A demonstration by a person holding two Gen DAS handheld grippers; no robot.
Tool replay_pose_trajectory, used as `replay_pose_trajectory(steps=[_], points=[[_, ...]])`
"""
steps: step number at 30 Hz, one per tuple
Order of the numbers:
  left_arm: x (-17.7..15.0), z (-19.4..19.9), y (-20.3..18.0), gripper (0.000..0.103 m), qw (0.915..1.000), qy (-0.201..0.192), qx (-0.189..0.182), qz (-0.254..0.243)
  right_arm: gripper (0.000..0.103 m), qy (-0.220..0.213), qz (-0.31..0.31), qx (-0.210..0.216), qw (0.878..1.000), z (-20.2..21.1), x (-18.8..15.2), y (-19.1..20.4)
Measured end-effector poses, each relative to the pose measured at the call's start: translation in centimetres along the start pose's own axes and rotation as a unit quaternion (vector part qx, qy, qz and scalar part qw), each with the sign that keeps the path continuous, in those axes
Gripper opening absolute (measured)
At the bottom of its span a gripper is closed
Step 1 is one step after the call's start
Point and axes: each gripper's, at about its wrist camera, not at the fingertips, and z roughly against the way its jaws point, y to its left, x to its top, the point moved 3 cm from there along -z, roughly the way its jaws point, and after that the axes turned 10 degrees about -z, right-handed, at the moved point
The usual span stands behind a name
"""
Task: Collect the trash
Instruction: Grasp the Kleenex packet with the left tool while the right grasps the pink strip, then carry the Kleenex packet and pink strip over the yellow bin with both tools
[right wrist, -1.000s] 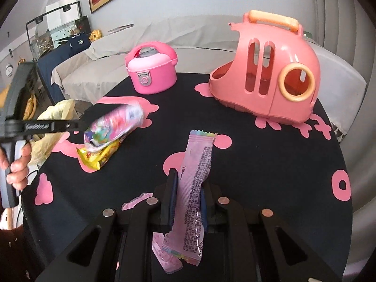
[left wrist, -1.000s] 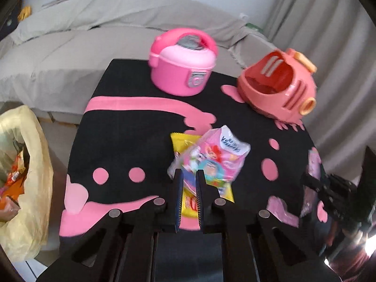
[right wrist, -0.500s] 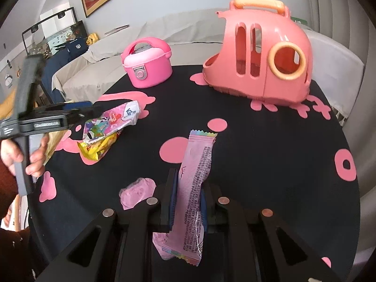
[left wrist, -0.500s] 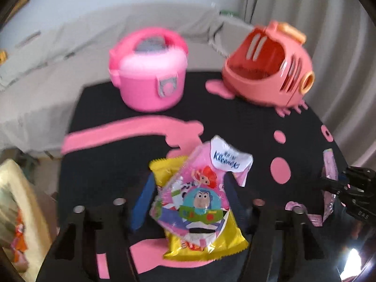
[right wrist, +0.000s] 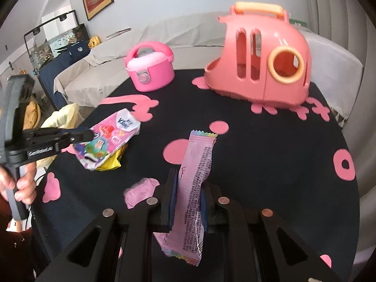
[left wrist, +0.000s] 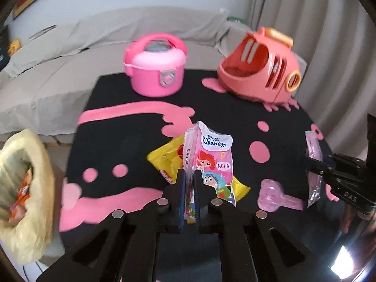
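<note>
Near the table's (left wrist: 131, 127) front edge, our left fingers (left wrist: 189, 176) pinch shut on the pink cartoon-printed Kleenex tissue pack (left wrist: 211, 162); the right fingers (right wrist: 186, 188) clamp the pink foil wrapper (right wrist: 195, 176) — carry both steadily left to the yellow plastic bag (left wrist: 25, 188).
</note>
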Motion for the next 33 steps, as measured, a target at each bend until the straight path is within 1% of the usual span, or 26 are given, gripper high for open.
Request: replay_pose_trajectory(steps=[4, 6, 10, 13, 19, 23, 26, 30, 33], points=[[-0.1, 3.5, 1.0, 0.007, 0.9991, -0.032, 0.021, 0.017, 0.016, -0.019, 0.018, 0.004, 1.0, 1.6, 1.0, 1.7], [-0.4, 5.5, 1.7, 0.007, 0.9978, -0.05, 0.039, 0.02, 0.016, -0.027, 0.03, 0.007, 0.999, 2.2, 1.4, 2.9], [-1.3, 8.8, 3.3, 0.007, 0.995, -0.071, 0.065, 0.028, 0.016, -0.04, 0.055, 0.02, 0.998, 3.4, 2.3, 5.9], [-2.3, 11.3, 5.3, 0.007, 0.9917, -0.084, 0.087, 0.043, 0.016, -0.05, 0.074, 0.036, 0.995, 4.3, 2.8, 8.9], [-4.8, 16.6, 10.5, 0.007, 0.9794, -0.12, 0.14, 0.081, 0.015, -0.061, 0.119, 0.076, 0.988, 4.6, 4.2, 16.3], [-6.9, 19.5, 14.2, 0.007, 0.9697, -0.133, 0.173, 0.111, 0.016, -0.065, 0.149, 0.098, 0.982, 4.1, 4.8, 21.6], [-8.9, 21.4, 17.3, 0.007, 0.9607, -0.134, 0.202, 0.135, 0.016, -0.064, 0.173, 0.114, 0.976, 3.4, 4.7, 25.4], [-11.4, 22.9, 21.3, 0.007, 0.9512, -0.125, 0.227, 0.168, 0.015, -0.058, 0.202, 0.128, 0.969, 2.0, 4.6, 29.3], [-13.0, 22.6, 24.0, 0.007, 0.9483, -0.116, 0.221, 0.196, 0.015, -0.046, 0.216, 0.135, 0.966, 0.5, 4.4, 31.4]])
